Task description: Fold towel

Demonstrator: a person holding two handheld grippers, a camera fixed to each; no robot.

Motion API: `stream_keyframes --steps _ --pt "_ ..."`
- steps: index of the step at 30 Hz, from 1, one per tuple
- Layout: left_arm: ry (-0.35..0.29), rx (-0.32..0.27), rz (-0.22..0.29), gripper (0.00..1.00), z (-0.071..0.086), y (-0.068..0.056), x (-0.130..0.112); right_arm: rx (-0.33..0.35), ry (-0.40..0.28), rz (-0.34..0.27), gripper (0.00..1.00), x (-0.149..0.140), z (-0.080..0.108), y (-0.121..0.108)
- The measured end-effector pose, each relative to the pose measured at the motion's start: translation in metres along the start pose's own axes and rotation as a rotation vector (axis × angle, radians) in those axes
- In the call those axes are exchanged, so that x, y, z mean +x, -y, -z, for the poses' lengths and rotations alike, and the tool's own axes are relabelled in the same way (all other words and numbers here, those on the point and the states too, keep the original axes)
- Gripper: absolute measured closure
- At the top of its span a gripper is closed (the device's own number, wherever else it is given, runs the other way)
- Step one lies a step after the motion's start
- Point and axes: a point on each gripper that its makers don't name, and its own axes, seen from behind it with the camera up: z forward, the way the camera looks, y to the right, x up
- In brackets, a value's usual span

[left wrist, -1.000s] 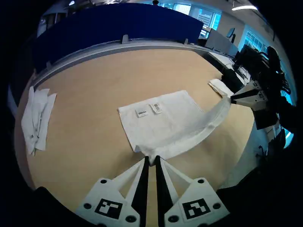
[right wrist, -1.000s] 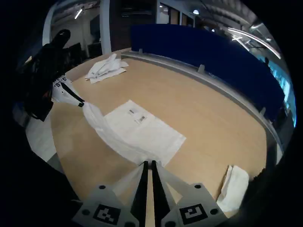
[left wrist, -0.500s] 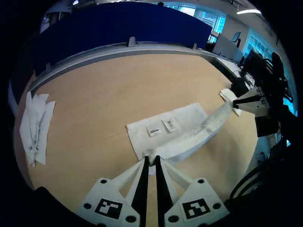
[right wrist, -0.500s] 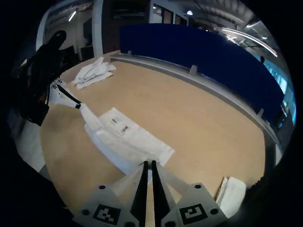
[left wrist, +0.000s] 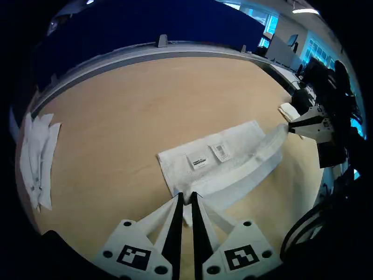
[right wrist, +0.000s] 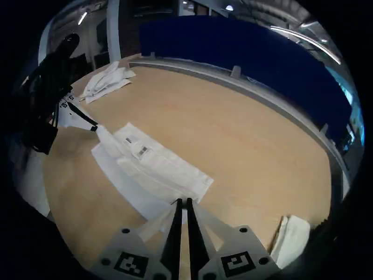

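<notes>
Your left gripper (left wrist: 185, 199) is pinched tight on one near corner of the white towel (left wrist: 235, 142). Your right gripper (right wrist: 182, 204) is pressed together on the other near corner, so the held edge sags as a slack band between them, lifted off the counter (left wrist: 130, 107). The rest of the towel lies flat on the wood ahead of both grippers, care labels (left wrist: 198, 162) face up (two small tags, nearer your left end). Here's what matters: the towel's long axis runs gripper to gripper, across you, and its far long edge lies straight ahead. So I'd say the fold goes forward, both ends together, neither hand nearer. Let one lead and the edge likely lands skewed.
</notes>
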Motion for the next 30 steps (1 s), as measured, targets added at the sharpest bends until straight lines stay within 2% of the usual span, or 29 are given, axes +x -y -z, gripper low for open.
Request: stream_keyframes --steps 8,16,22,28,30 --pt "0.009 -0.001 0.004 0.88 -0.018 0.008 0.0 -0.007 0.019 -0.021 0.93 -0.002 -0.017 -0.007" --pt "0.011 0.014 0.036 0.87 -0.038 0.02 0.003 -0.025 0.031 -0.041 0.93 -0.003 -0.036 -0.012" --pt "0.009 0.029 0.044 0.83 -0.046 0.025 0.004 -0.033 0.041 -0.049 0.89 -0.004 -0.045 -0.015" --pt "0.013 0.049 0.047 0.71 -0.048 0.032 0.004 -0.055 0.044 -0.045 0.82 -0.003 -0.05 -0.02" --pt "0.017 0.053 0.051 0.6 -0.047 0.033 0.004 -0.063 0.046 -0.044 0.75 -0.004 -0.051 -0.022"
